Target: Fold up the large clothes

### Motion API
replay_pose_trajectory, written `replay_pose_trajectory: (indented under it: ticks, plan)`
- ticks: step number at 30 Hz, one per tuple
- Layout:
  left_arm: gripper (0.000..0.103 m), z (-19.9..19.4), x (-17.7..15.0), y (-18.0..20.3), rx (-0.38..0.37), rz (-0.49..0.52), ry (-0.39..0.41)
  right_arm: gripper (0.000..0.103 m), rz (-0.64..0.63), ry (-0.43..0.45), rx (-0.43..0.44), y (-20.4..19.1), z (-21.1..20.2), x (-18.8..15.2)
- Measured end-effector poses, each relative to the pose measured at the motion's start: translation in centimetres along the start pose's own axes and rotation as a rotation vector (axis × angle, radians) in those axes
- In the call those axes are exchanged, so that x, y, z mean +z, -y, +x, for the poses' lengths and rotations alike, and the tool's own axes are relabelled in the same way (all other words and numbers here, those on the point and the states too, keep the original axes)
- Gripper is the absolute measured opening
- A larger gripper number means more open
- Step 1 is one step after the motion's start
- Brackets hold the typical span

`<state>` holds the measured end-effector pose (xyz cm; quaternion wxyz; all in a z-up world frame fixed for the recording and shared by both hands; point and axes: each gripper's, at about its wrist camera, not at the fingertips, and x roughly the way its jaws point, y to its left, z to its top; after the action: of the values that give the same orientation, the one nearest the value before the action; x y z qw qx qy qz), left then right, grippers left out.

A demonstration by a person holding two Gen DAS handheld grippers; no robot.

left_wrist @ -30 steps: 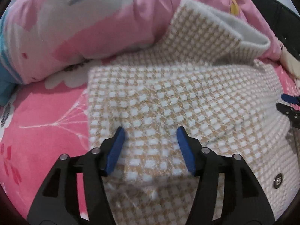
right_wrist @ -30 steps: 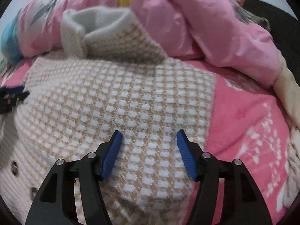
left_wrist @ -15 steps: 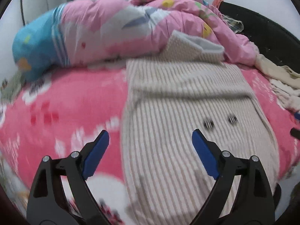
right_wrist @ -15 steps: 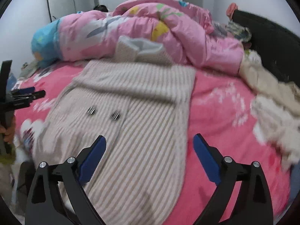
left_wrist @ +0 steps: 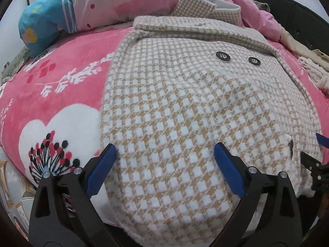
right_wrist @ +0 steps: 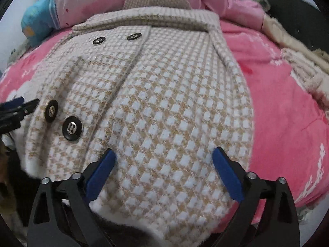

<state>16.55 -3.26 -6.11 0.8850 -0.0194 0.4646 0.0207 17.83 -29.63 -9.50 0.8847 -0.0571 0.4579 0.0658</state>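
- Lying flat along the pink flowered bedspread point(left_wrist: 61, 86), the checked coat point(left_wrist: 185, 107) has its hem end nearest the cameras and its collar point(left_wrist: 207, 8) propped against the heaped pink duvet point(left_wrist: 115, 0) at the far end.
- On the left, the left gripper point(left_wrist: 165, 162) hovers over the coat's near left corner with its blue-padded jaws spread wide and nothing between them; the left pad sits at the coat's side edge, the right pad over the cloth.
- Further along, the coat's front is closed, with two dark buttons point(left_wrist: 237, 58) visible near the chest, and both long sides run straight, so the sleeves appear tucked in and the coat narrowed to one long panel. That is a judgement; the sleeves themselves are hidden.
- On the right, the right gripper point(right_wrist: 164, 162) matches it over the near right part of the hem, jaws likewise splayed and empty, with two more buttons point(right_wrist: 61, 119) just to its left.
- What seems left: pinching the two hem corners and carrying them toward the collar for the crosswise folds. None of that is done yet.
- Beyond the coat's right side, pale clothes point(right_wrist: 304, 61) lie on the bedspread, apparently unfolded.
- No brand, label or writing is readable anywhere; the buttons show only metal centres.
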Motion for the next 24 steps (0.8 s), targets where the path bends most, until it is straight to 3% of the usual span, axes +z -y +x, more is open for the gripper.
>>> replay_pose_trajectory:
  ticks: [17, 24]
  plan:
    - [0.095, 0.37, -0.13, -0.25, -0.006, 0.000, -0.013, 0.097, 0.062, -0.044, -0.014, 0.27, 0.10, 0.27]
    - [0.095, 0.23, -0.25, 0.02, 0.006, 0.010, 0.008, 0.097, 0.069, -0.010, -0.017, 0.23, 0.06, -0.21]
